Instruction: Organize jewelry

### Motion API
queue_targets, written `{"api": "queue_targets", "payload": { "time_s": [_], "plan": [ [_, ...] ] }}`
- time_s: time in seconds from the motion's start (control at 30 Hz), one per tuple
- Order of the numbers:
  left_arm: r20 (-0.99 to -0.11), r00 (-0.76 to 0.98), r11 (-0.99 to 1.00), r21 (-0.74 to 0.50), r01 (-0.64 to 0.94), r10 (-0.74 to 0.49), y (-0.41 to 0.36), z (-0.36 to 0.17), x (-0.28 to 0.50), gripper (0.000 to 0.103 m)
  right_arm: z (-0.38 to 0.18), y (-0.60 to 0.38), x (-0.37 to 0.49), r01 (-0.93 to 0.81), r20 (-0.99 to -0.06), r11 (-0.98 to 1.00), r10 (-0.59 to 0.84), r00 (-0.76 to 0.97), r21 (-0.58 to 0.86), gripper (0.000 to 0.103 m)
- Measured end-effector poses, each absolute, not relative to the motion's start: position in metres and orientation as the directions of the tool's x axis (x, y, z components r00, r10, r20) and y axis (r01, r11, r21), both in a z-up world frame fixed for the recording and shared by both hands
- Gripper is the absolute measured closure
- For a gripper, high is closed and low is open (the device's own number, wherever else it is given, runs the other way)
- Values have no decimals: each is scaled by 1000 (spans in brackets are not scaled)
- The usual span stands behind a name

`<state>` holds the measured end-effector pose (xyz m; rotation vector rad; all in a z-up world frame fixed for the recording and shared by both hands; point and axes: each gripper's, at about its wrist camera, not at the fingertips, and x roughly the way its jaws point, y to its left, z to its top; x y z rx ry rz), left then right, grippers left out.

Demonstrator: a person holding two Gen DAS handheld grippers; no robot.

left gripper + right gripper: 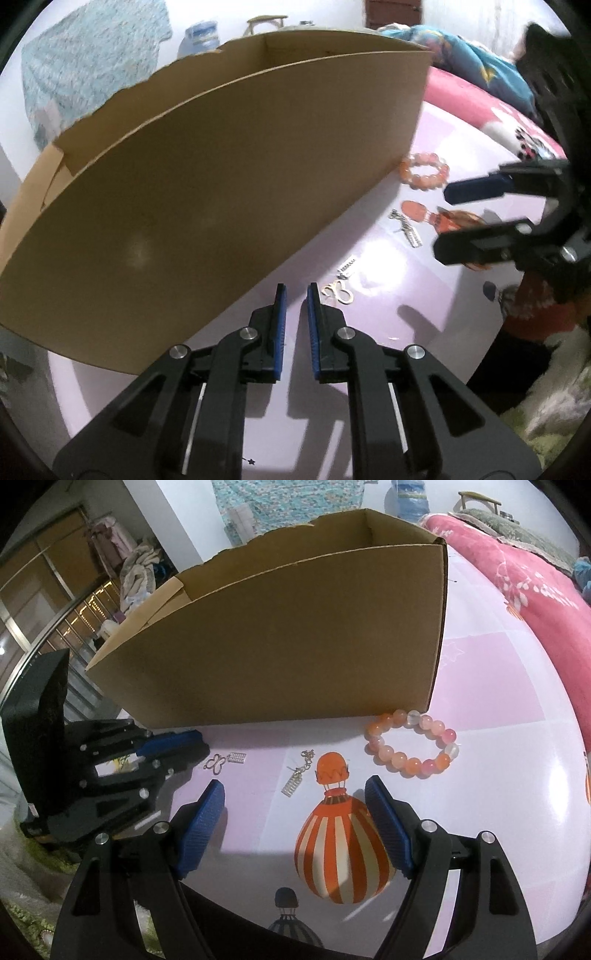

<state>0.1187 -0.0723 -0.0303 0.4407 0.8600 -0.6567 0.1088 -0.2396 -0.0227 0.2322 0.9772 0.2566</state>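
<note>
Nearest in the right wrist view, the right tongs (293, 794) hang just above a glossy pink-and-white surface (498, 686). Their blue-padded fingers (201, 830) are spread wide apart and grip nothing. Between them lies a printed picture of an orange-and-white striped hot-air balloon (341, 834), part of the surface's pattern.

Just beyond the fingertips, a small silver bar-shaped charm on a short chain (297, 777) lies flat on the surface. Further left are a thin gold butterfly-shaped wire piece (216, 764) and, just beside it, a tiny silver rectangular charm (237, 757). To the right, a round bracelet of orange, pink and white beads (412, 743) lies flat, close to the near right corner of a large open brown cardboard box (295, 635), which stands on the surface behind all the jewelry.

The left tongs (177, 749) enter from the left edge, their tips near the butterfly piece.

In the left wrist view, the left tongs (296, 291) have their blue pads (281, 317) close together with a narrow gap, holding nothing. The butterfly piece (338, 291) lies just right of the tips, untouched.

Beyond the surface is a bed with a pink floral blanket (524, 576).
</note>
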Motion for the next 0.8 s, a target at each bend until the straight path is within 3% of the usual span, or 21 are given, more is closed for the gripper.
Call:
{"api": "queue_targets", "payload": {
  "time_s": [0.27,0.4,0.47,0.8],
  "plan": [
    [-812,450,699,73,711,-373,-81,-29,107,91,-27,-242,110,-97,-786,942,323,527,321,27],
    [-800,437,706,23,708,-411,-79,-23,110,75,-28,-243,110,-94,-784,941,324,529,325,27],
    [-794,426,709,-9,705,-433,-81,-20,111,73,-29,-243,111,-90,-784,940,325,529,329,27],
    [-817,423,726,8,688,-391,-94,-31,114,73,-31,-246,110,-72,-778,937,324,538,340,27]
  ]
}}
